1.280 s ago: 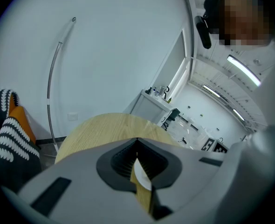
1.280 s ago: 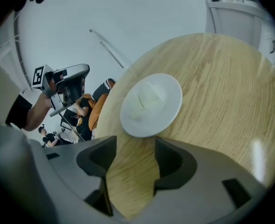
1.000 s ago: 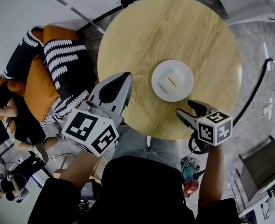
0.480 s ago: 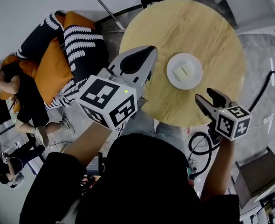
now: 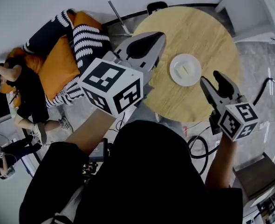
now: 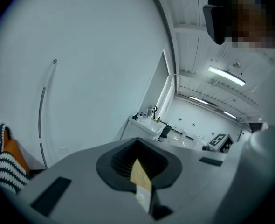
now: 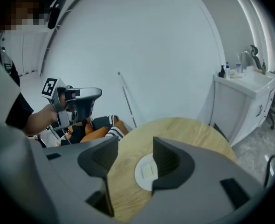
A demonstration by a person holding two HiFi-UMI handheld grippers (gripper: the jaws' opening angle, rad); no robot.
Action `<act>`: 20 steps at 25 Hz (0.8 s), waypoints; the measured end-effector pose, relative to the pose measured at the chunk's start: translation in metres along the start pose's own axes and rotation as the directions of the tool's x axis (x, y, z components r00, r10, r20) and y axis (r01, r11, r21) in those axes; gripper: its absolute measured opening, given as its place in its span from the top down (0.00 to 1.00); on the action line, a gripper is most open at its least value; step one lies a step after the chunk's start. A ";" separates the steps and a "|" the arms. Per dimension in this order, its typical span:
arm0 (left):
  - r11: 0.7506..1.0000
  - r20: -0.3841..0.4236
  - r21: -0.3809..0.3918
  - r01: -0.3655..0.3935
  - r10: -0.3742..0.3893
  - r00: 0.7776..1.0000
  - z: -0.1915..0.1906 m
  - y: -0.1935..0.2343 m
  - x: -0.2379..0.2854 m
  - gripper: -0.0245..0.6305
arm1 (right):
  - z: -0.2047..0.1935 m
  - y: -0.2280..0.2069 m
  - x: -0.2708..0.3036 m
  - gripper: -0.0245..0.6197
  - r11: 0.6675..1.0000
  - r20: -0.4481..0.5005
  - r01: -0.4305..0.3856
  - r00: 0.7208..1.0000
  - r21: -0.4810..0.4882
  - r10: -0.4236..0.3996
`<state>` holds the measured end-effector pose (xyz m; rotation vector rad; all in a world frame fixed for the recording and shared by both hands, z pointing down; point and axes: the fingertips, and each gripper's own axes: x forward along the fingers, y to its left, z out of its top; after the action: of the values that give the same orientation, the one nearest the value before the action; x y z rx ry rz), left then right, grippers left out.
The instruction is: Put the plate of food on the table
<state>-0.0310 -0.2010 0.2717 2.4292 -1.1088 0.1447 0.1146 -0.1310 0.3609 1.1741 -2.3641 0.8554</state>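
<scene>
Left claw: my left gripper [image 5: 155, 37] [image 6: 137, 147] has its jaws pressed together, with only a thin slit between them and nothing pinched. In the head view its tip shows over the table's left rim.
Right claw: my right gripper [image 5: 212, 78] [image 7: 135, 146] has its jaws spread and closing, with nothing between the pads. It sits at the table's near right edge.
Plate: the white plate [image 5: 174, 63] [image 7: 140, 176] rests on the round wooden table [image 5: 193, 29] [image 7: 189, 129], toward the near right side and inside the rim. It carries a pale square piece of food [image 5: 186, 70].
Open room: I see bare wood all round the plate, widest on the far side.
Crowding: orange and striped cushions [image 5: 63, 62] lie left of the table, and a white cabinet [image 5: 254, 3] stands beyond its far right edge.
</scene>
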 end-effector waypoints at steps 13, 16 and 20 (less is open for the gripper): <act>0.985 0.058 0.139 0.097 -0.106 0.993 0.050 -0.052 -0.008 0.95 | 0.097 0.037 -0.060 0.68 0.990 0.297 0.081 0.954 -0.111 -0.045; 0.983 0.071 0.151 0.102 -0.114 0.991 0.058 -0.056 -0.008 0.95 | 0.107 0.039 -0.068 0.78 0.990 0.330 0.096 0.942 -0.104 -0.056; 0.980 0.081 0.167 0.110 -0.125 0.989 0.066 -0.060 -0.011 0.95 | 0.112 0.042 -0.073 0.95 0.992 0.358 0.097 0.932 -0.084 -0.061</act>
<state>-0.0002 -0.1888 0.1876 2.6631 -1.0236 0.0891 0.1182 -0.1419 0.2215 1.4752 -2.5824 0.5235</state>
